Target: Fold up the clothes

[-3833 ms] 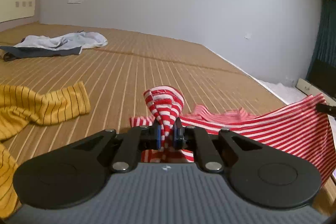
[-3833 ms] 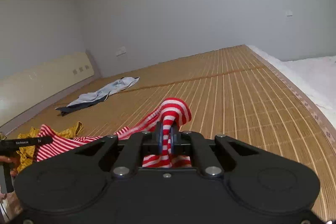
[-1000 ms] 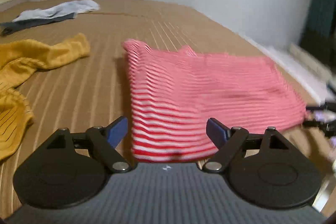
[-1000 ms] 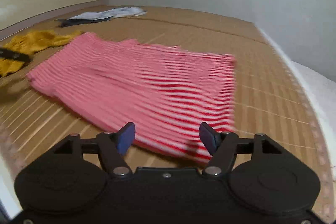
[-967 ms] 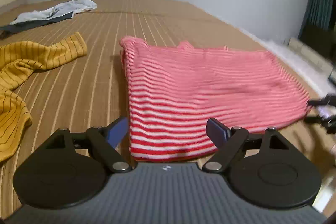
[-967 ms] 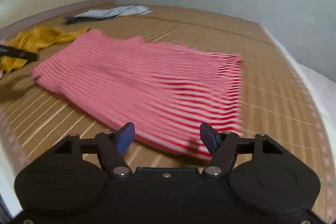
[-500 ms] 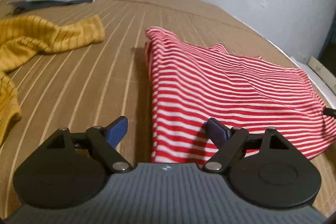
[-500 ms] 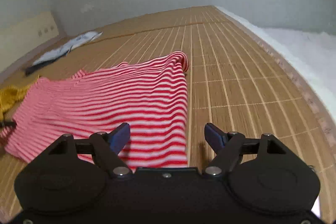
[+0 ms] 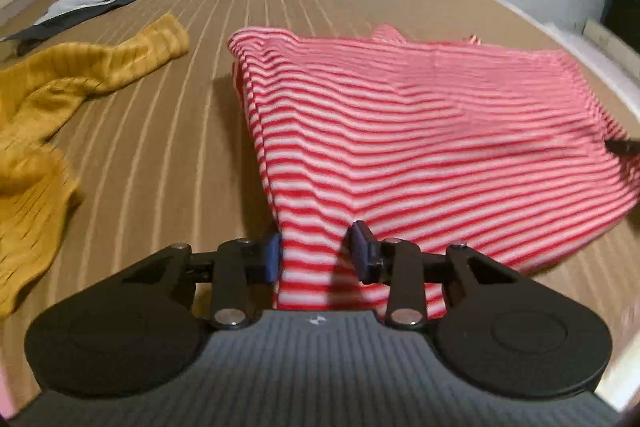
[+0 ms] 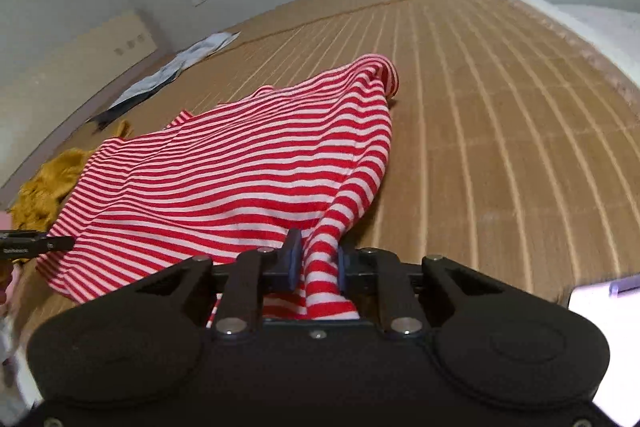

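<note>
left wrist: left tool (image 9: 316, 255) half-closed around the near corner of the striped shirt (image 9: 420, 147), beside the yellow top (image 9: 60, 99); unclear if pinched.
right wrist: right tool (image 10: 316, 267) grips the shirt's opposite corner; uneven lift could skew the fold.

Dim, even indoor light washing over both views, soft shadows pooling beside the cloth, fisheye bending the edges, motion blur smearing the left view's margins.
</note>
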The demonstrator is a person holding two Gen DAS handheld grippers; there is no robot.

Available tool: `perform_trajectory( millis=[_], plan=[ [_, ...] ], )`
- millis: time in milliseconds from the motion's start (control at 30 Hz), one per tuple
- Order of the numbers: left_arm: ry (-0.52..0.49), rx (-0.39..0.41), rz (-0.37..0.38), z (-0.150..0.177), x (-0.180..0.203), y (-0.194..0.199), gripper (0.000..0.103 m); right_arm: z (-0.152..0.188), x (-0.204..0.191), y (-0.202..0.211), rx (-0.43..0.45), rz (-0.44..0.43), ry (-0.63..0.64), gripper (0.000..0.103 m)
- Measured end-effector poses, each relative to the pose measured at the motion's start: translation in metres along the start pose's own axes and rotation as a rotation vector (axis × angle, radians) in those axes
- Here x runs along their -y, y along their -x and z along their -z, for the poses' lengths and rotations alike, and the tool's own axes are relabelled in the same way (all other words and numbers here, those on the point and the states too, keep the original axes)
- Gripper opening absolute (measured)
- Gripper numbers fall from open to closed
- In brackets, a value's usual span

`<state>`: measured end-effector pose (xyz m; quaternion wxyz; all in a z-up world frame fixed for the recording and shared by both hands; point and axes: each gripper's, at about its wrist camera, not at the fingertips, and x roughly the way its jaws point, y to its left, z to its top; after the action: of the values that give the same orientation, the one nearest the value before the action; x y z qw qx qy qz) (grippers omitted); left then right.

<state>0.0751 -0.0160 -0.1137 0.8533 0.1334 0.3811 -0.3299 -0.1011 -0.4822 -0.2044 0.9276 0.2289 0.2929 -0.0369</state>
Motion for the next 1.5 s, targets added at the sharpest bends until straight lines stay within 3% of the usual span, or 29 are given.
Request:
perform_trajectory(
  millis=[300,700,733,767,833,900,1000,1133,1200,1300,1500],
  plan=[
    [0.017,-0.003,-0.005,0.074,0.002,0.054,0.040,0.045,-0.028,0.045,-0.067,-0.034,0.086,0.018],
    [0.051,0.007,0.024,0.095,-0.010,0.074,0.041,0.039,-0.045,0.025,-0.046,-0.027,0.213,0.019],
    [0.061,0.016,0.030,0.097,-0.012,0.078,0.041,0.036,-0.045,0.025,-0.051,-0.023,0.207,0.023],
    [0.072,0.035,0.036,0.098,-0.015,0.085,0.043,0.035,-0.047,0.029,-0.048,0.002,0.217,0.036],
    [0.099,0.074,0.039,0.098,-0.022,0.094,0.045,0.037,-0.059,0.049,-0.021,0.102,0.272,0.051],
    [0.129,0.118,0.032,0.097,-0.027,0.101,0.056,0.039,-0.082,0.066,0.025,0.161,0.369,0.051],
    [0.187,0.188,0.029,0.093,-0.035,0.107,0.064,0.045,-0.130,0.077,0.061,0.079,0.483,0.052],
    [0.227,0.245,0.016,0.086,-0.039,0.105,0.069,0.065,-0.212,0.058,0.061,-0.210,0.590,0.054],
    [0.233,0.265,0.004,0.084,-0.041,0.102,0.073,0.083,-0.255,0.037,0.035,-0.314,0.667,0.056],
    [0.269,0.250,-0.041,0.079,-0.048,0.098,0.073,0.112,-0.311,0.007,0.013,-0.383,0.813,0.059],
    [0.362,0.270,-0.053,0.071,-0.072,0.096,0.076,0.149,-0.371,-0.031,0.033,-0.355,0.970,0.060]
  ],
)
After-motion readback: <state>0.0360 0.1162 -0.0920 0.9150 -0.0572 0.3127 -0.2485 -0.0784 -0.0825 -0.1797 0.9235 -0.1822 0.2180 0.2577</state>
